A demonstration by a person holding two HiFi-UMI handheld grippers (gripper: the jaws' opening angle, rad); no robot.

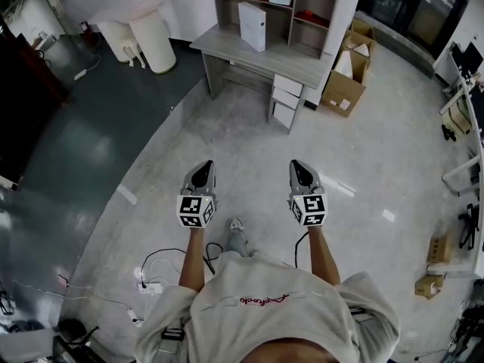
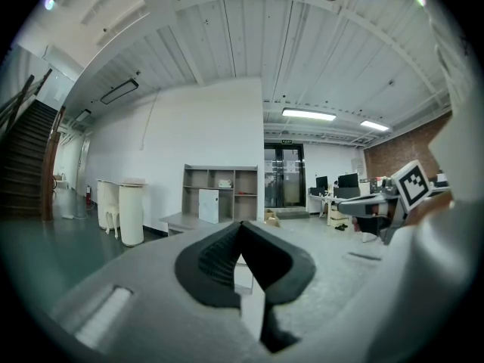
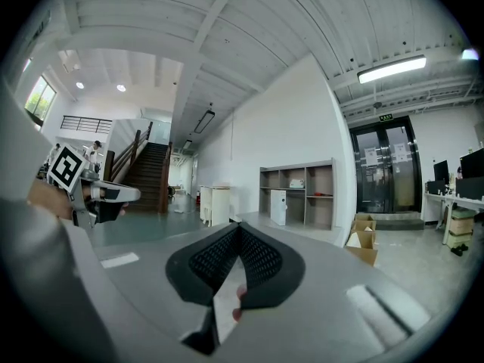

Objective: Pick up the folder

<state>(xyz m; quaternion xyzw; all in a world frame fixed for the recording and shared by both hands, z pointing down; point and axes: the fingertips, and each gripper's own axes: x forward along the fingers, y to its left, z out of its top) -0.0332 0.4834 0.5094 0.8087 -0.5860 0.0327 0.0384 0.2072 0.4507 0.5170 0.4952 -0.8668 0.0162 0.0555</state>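
Clearly the task has hardly begun: the person stands on the open floor [image 1: 249, 146], well apart from the desk [image 1: 299, 63]. The left gripper [image 1: 204, 168] and the right gripper [image 1: 298, 168] are held side by side in front of the body, about level and aimed toward the desk. Both grippers have their jaws closed together with nothing between them. I judge this is only a carrying posture for the approach, because nothing to take is within reach. The folder [image 1: 252, 26] is white and stands upright on the desk top, just in front of the shelf unit [image 1: 318, 6]. Its long axis is therefore vertical, and one broad face looks out to the room, roughly toward the person. I cannot tell on which side its spine lies. Standing like this it offers narrow edges to grip, so I think the jaws must open before a gripper arrives at it. Cardboard boxes [image 1: 344, 82] stand to the right of the desk, away from the folder.
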